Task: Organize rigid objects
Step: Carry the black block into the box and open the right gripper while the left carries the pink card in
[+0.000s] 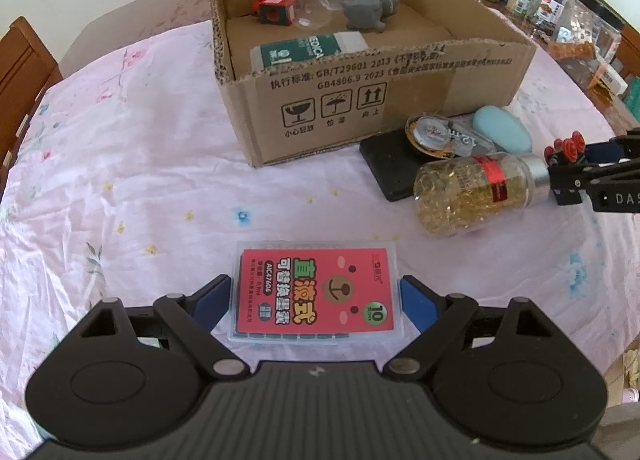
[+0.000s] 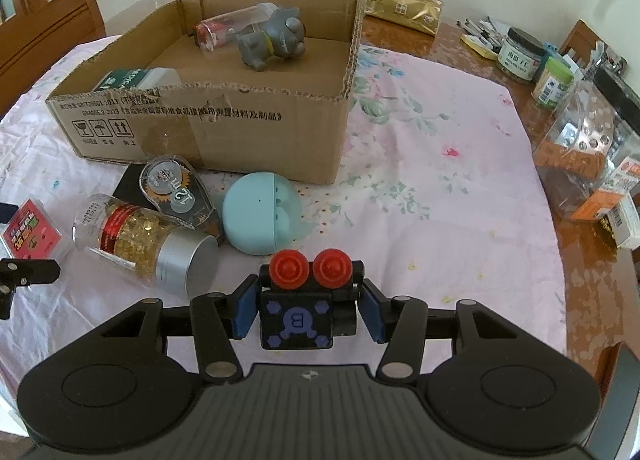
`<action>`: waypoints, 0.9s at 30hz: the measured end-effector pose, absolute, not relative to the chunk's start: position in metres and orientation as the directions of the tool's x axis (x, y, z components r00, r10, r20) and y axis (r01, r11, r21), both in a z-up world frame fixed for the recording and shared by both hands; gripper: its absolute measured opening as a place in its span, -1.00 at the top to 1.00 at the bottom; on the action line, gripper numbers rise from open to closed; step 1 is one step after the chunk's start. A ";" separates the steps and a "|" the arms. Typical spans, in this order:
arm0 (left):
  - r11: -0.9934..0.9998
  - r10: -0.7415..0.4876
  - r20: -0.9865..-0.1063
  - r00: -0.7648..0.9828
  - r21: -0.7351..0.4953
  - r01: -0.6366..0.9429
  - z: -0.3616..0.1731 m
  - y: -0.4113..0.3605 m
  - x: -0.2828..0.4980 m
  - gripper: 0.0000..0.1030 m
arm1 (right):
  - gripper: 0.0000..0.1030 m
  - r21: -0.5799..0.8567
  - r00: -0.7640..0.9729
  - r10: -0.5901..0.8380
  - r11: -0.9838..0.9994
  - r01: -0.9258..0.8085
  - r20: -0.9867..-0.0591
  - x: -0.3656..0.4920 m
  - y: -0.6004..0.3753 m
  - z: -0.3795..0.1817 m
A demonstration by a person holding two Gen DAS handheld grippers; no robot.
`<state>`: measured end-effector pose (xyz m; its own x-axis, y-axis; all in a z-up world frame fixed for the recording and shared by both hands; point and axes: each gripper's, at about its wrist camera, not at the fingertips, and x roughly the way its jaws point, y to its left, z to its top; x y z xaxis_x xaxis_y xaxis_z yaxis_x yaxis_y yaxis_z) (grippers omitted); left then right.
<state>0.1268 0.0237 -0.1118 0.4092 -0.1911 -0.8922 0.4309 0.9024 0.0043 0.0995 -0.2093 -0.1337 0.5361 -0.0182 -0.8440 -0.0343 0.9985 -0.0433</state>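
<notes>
While the left gripper (image 1: pixel 315 298) stands wide over a flat clear case with a red label (image 1: pixel 315 294), its blue pads (image 1: pixel 416 306) sit just beside the case's two long edges, and whether they press on it I cannot tell; the case lies flat on the pink flowered cloth (image 1: pixel 140 188) near the tabletop's front edge. The right gripper (image 2: pixel 306 312) has its jaws closed on a small black toy block (image 2: pixel 297 320) with two red knobs on top and a purple letter on its face, held clear of the cloth. Ahead of both, toward the middle of the tabletop, an open cardboard box (image 2: pixel 248 132) holds a grey toy animal (image 2: pixel 274 40), a clear tube (image 2: pixel 228 26), a small red block (image 1: pixel 276 8) and a green-and-white carton (image 1: pixel 304 52). Against the box's front wall lie a black slab (image 1: pixel 384 168), a correction-tape dispenser (image 2: pixel 174 192) resting on it, a pale blue egg-shaped thing (image 2: pixel 260 216), and a clear bottle of gold beads (image 2: pixel 136 240) on its side with its silver cap toward the right gripper. Jars and packets (image 2: pixel 560 80) crowd the bare wooden right edge.
</notes>
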 end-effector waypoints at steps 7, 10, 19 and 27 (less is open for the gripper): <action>0.888 -0.200 -0.887 0.415 0.014 0.459 -0.099 0.026 0.128 -0.73 | -0.12 -0.043 0.555 0.003 0.997 -0.069 -0.832 0.099 -0.219 -0.106; 0.884 -0.209 -0.880 0.426 0.017 0.467 -0.089 0.029 0.127 -0.72 | -0.12 -0.037 0.578 0.025 0.995 -0.094 -0.816 0.100 -0.222 -0.088; 0.905 -0.220 -0.854 0.472 0.001 0.425 -0.063 0.041 0.125 -0.73 | -0.12 -0.020 0.674 0.112 0.983 -0.184 -0.730 0.137 -0.216 -0.034; 0.932 -0.181 -0.837 0.517 0.023 0.362 -0.048 0.050 0.121 -0.73 | -0.12 -0.019 0.662 0.162 0.966 -0.257 -0.731 0.188 -0.197 -0.040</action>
<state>0.1206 0.0503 -0.0477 0.5173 -0.1806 -0.8365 0.3620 0.9319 0.0227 0.1883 -0.1974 -0.0402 0.6623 0.1623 -0.7314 -0.2574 0.9661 -0.0187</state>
